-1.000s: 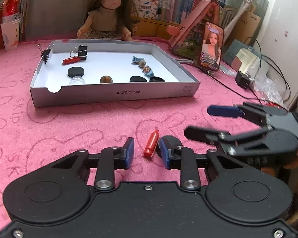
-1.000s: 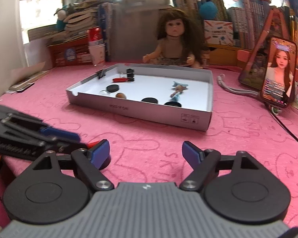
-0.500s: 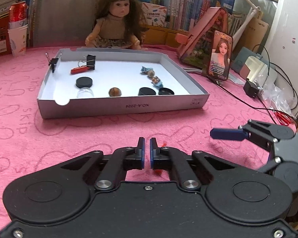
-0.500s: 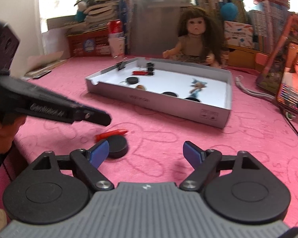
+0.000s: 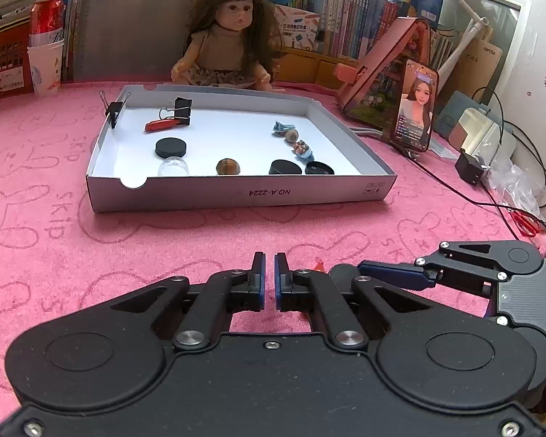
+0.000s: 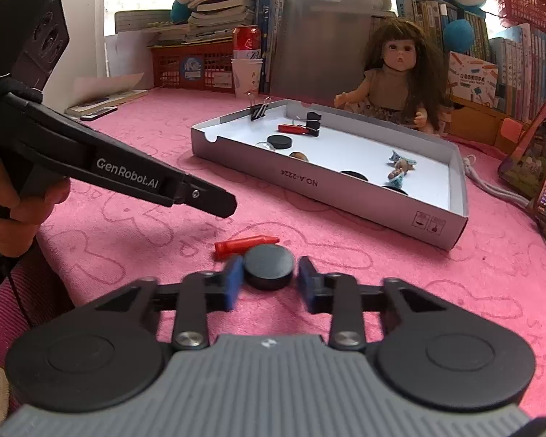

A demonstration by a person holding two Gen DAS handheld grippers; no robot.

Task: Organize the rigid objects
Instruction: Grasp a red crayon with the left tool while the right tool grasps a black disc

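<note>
The right tool (image 6: 268,284) sits low over the pink tabletop (image 6: 400,266) with a black disc (image 6: 269,267) between its blue pads; its jaws are closing on the disc, the left pad at the disc's edge, the right pad a sliver off it; the disc lies flat on the cloth. Just behind the disc, touching or nearly so, lies a red crayon (image 6: 244,244), pointing right. The left tool (image 5: 269,280) has its jaws drawn together to a narrow slit with nothing between them; in the right wrist view its tip hangs above the cloth, apart from the crayon, held by a hand (image 6: 14,211). Further back stands a shallow white box (image 6: 327,187); inside it lie another red crayon (image 5: 160,125), black discs (image 5: 170,147), a binder clip (image 5: 183,109), a brown ball (image 5: 228,166) and small wrapped sweets (image 5: 304,150); a second clip (image 5: 113,109) grips the box's left wall. A doll (image 5: 229,47) sits behind the box; a phone (image 5: 415,105) stands upright to the right.
</note>
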